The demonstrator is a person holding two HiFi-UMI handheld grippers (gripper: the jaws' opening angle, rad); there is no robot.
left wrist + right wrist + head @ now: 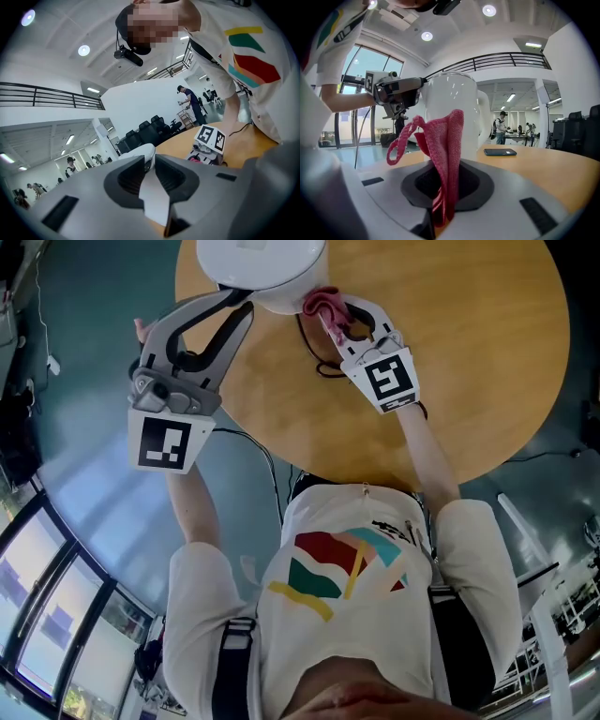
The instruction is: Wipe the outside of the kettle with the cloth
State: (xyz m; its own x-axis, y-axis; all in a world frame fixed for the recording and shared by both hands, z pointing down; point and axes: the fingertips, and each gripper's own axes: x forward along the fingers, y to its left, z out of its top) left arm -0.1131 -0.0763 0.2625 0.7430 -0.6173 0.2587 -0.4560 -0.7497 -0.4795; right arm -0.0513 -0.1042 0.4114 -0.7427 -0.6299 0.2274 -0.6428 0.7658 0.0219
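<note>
The white kettle (262, 268) stands at the far edge of the round wooden table (469, 362). My left gripper (240, 304) reaches in from the left and is shut on the kettle's white handle (153, 190), which shows between its jaws in the left gripper view. My right gripper (330, 317) is shut on a pink cloth (325, 306); the cloth sits right beside the kettle's near right side. In the right gripper view the cloth (443, 154) stands up out of the jaws in front of the kettle (452, 108), with the left gripper (399, 93) beyond it.
A black cable (314, 360) loops over the table under my right gripper. A dark phone (500, 152) lies flat on the table past the kettle. The table's near edge curves just in front of the person's body. People and chairs stand far off in the hall.
</note>
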